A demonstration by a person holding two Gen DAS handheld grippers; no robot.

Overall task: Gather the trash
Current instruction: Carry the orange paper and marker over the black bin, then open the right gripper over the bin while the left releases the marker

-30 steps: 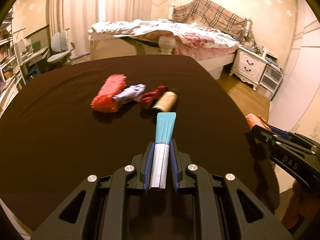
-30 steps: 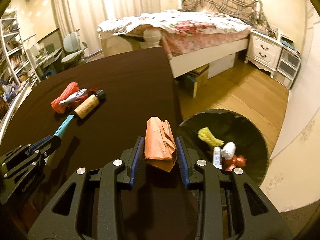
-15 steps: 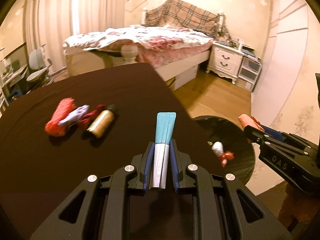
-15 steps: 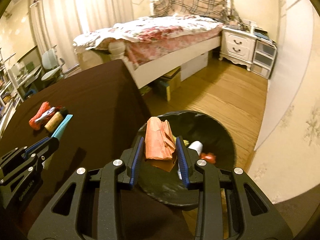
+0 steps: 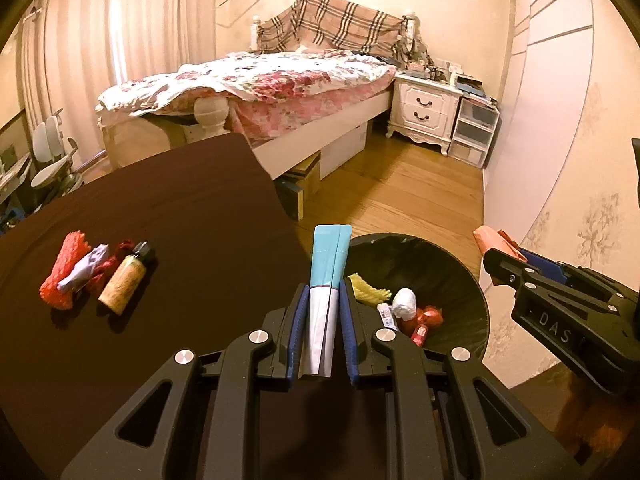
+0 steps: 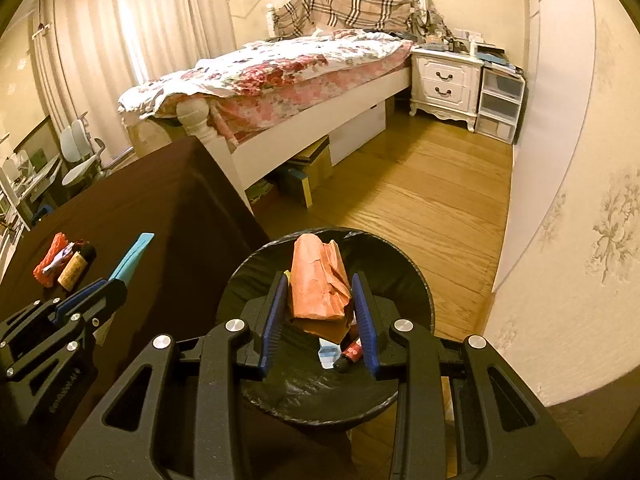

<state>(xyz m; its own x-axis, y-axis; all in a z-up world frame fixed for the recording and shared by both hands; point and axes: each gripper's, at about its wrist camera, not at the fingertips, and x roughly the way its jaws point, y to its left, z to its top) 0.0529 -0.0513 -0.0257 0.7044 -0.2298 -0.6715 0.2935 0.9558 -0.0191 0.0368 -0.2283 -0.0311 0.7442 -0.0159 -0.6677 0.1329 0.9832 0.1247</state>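
My left gripper (image 5: pixel 323 292) is shut on a flat teal and white tube (image 5: pixel 328 268), held at the table's right edge beside the bin. My right gripper (image 6: pixel 320 280) is shut on a crumpled orange paper bag (image 6: pixel 318 284) and hangs over the black-lined trash bin (image 6: pixel 416 280). The bin (image 5: pixel 448 268) holds a yellow scrap, a white wad and red wrappers. On the dark brown table (image 5: pixel 180 208) lie a red mesh piece (image 5: pixel 62 268), a pale purple wrapper (image 5: pixel 86 266) and a small brown bottle (image 5: pixel 124 284).
A bed with a floral cover (image 6: pixel 288 68) stands behind the table. A white nightstand (image 6: pixel 444 80) and plastic drawers (image 6: pixel 500 104) sit by the right wall. Boxes lie under the bed on the wooden floor (image 6: pixel 420 200). An office chair (image 6: pixel 80 152) is at the far left.
Both grippers swung right, off the middle of the table toward the bin. The right one, first over the table edge, now hangs above the bin. Both grips are unchanged.
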